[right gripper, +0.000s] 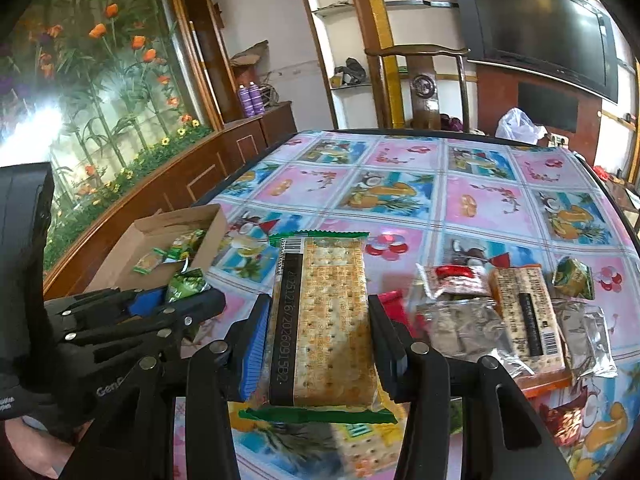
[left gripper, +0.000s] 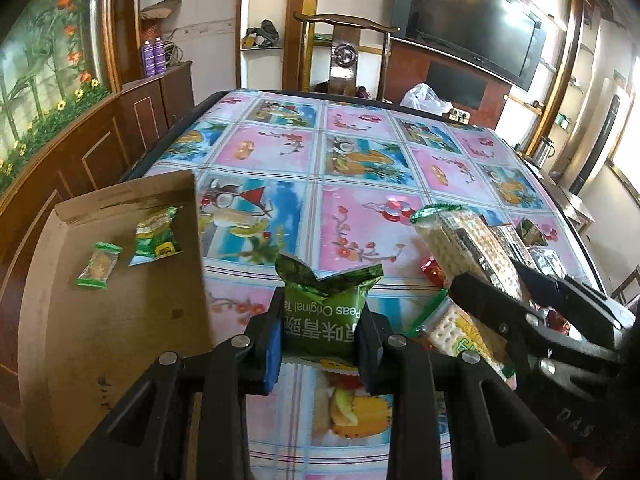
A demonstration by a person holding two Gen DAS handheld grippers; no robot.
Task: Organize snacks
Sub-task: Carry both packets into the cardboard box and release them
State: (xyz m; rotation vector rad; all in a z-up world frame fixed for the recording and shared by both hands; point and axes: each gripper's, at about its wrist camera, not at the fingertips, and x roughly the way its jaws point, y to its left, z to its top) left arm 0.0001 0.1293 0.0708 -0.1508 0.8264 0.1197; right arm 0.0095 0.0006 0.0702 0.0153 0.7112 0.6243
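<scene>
My left gripper (left gripper: 320, 320) is shut on a green peas packet (left gripper: 326, 312), held above the table just right of the cardboard box (left gripper: 112, 320). Two small green snack packs (left gripper: 154, 236) lie inside that box. My right gripper (right gripper: 318, 328) is shut on a clear-wrapped cracker pack (right gripper: 324, 320) with green ends, lifted off the table. In the left wrist view the right gripper (left gripper: 516, 280) and its cracker pack (left gripper: 468, 248) sit to the right. In the right wrist view the left gripper (right gripper: 176, 300) with its green peas packet (right gripper: 186, 282) is at the left, near the box (right gripper: 168, 248).
More snacks lie on the patterned tablecloth (right gripper: 440, 200) at the right: another cracker pack (right gripper: 528, 316), silver wrappers (right gripper: 460, 332), a red candy (right gripper: 454, 272) and a small green packet (right gripper: 572, 276). One more cracker pack (left gripper: 460, 332) lies under the right gripper. A chair (left gripper: 346, 60) stands at the far edge.
</scene>
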